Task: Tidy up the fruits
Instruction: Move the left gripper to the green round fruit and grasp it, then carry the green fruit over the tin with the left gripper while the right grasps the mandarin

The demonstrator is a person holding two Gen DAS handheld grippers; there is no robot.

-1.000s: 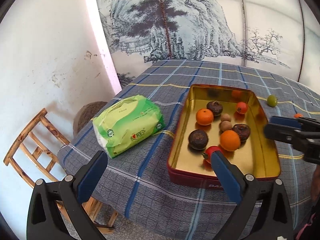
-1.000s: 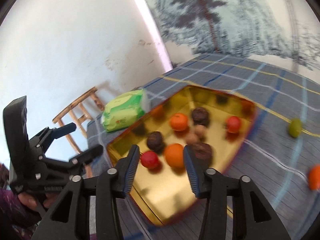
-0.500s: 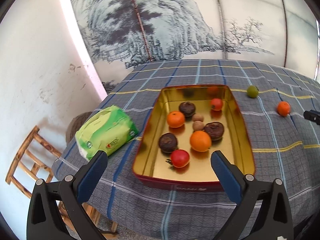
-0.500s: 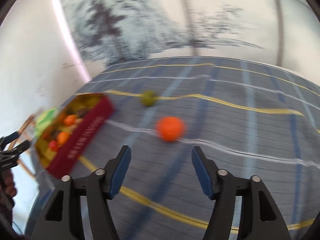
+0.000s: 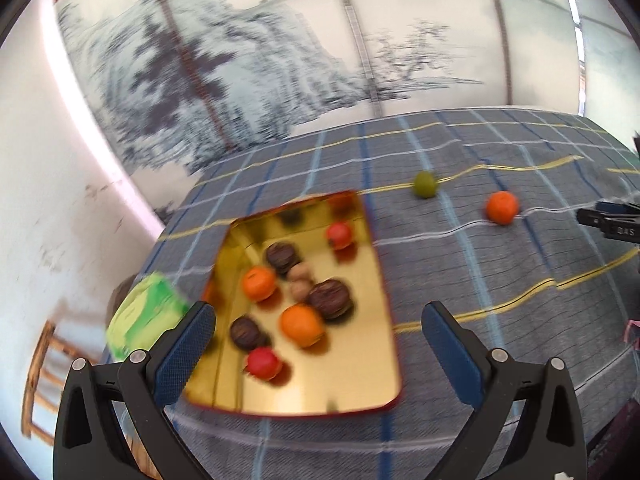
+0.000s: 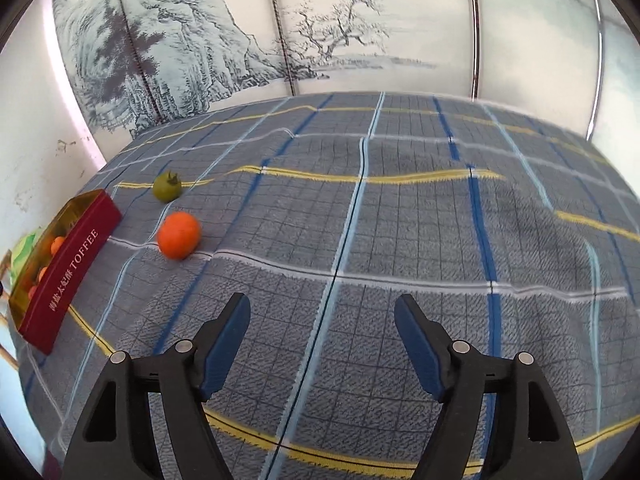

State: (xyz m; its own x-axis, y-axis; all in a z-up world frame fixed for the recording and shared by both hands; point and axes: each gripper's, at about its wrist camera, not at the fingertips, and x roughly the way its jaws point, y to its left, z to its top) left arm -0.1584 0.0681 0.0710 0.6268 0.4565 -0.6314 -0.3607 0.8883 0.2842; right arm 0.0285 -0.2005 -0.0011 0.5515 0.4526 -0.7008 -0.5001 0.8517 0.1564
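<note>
Change: our right gripper [image 6: 322, 320] has swung away from the tin [image 6: 76, 256] toward the loose fruit.
Right fingers: opening, nothing between them.
Left gripper [image 5: 318, 332]: fingers wide, empty, over the tin.
Orange [image 6: 179, 235]: on the surface beside the tin, next to collect, we judge.
Green fruit [image 6: 167, 186]: just beyond.

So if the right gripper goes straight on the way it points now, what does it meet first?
Most likely only the bare tablecloth. The right gripper, jaws opening and empty, aims past the orange fruit and green fruit, which lie off to its left. Depth is hard to judge.

A green packet [image 5: 142, 322] lies beside a wooden chair [image 5: 42, 376], below a landscape screen [image 6: 224, 40].
</note>
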